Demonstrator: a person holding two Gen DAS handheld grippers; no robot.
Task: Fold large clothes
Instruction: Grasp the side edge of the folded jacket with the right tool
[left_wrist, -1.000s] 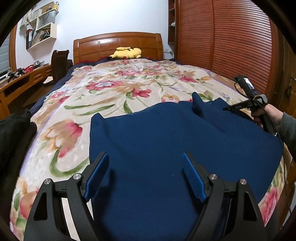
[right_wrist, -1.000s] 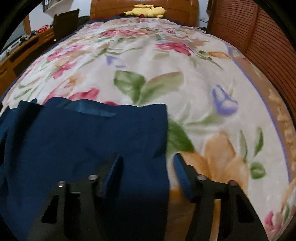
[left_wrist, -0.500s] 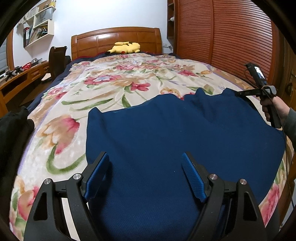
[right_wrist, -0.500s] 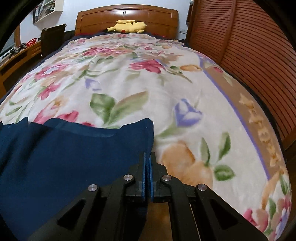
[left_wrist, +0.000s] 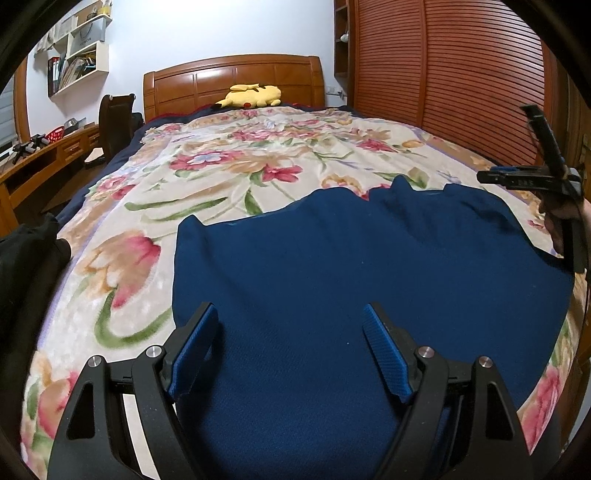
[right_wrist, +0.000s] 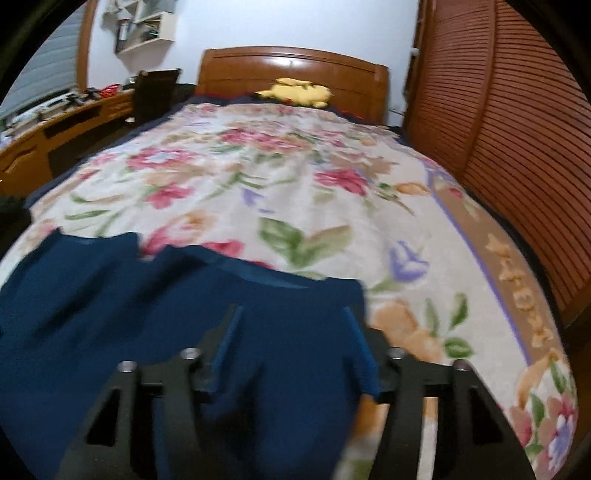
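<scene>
A large navy-blue garment (left_wrist: 354, 280) lies spread flat across the near end of a bed, on a cream blanket (left_wrist: 229, 173) printed with red flowers and green leaves. The left gripper (left_wrist: 290, 332) hangs over the garment's near edge with its blue-padded jaws standing wide apart, clasping nothing. The right gripper (right_wrist: 291, 332), blurred in its own view, sits over the garment's right-hand corner; its jaws have just been opening and now stand parted, with cloth showing below and between them but no pad pressing on it. From the left wrist view, the same right gripper (left_wrist: 517, 177) appears at the frame's right edge, held by a hand (left_wrist: 561, 218) above the blanket beside the garment. A yellow plush toy (left_wrist: 251, 96) rests by the wooden headboard (left_wrist: 229, 79) at the far end. A slatted wooden wardrobe (left_wrist: 443, 62) lines the right side of the bed, and a dark chair (left_wrist: 116, 118) stands at a wooden table (left_wrist: 44, 162) on the left.
</scene>
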